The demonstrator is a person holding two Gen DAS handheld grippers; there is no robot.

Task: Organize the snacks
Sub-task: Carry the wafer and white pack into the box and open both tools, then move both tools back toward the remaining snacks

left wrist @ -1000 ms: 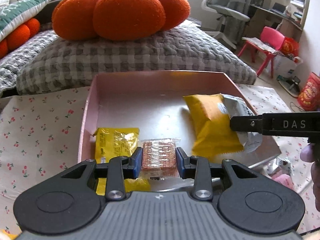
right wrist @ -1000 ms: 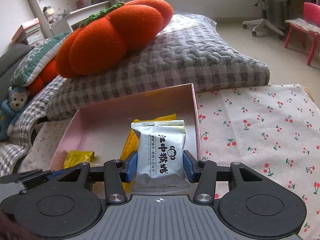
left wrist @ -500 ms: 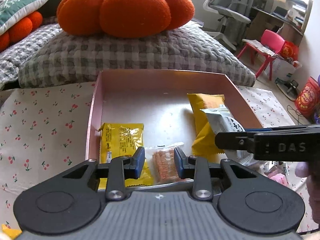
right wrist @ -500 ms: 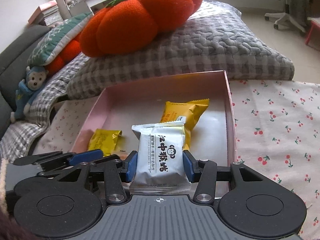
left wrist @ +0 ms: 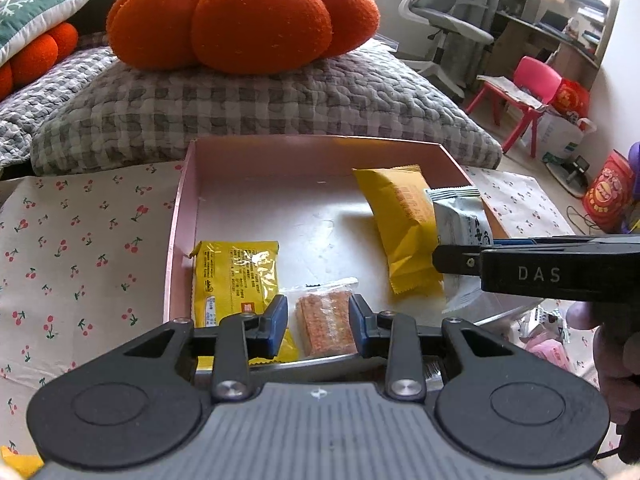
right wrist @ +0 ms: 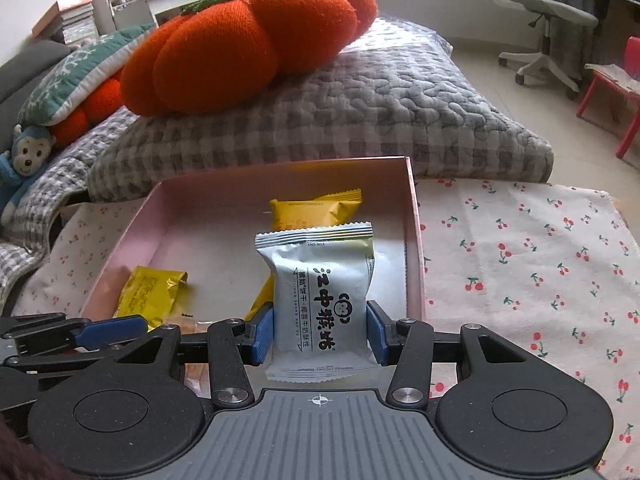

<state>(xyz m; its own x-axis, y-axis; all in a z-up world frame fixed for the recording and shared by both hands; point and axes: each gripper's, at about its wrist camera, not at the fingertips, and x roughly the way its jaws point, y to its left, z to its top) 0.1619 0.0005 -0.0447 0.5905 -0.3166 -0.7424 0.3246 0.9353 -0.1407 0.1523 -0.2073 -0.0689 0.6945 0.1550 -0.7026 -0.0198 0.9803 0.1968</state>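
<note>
White snack packet (right wrist: 320, 304) sits clamped within the right hand-held gripper (right wrist: 320, 336).

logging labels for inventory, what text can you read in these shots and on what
"DAS": side of the right gripper.
"江中猴姑": white snack packet in that gripper.
Smaller print on the white packet, yellow flat packet and yellow pillow packet: too small to read.
</note>
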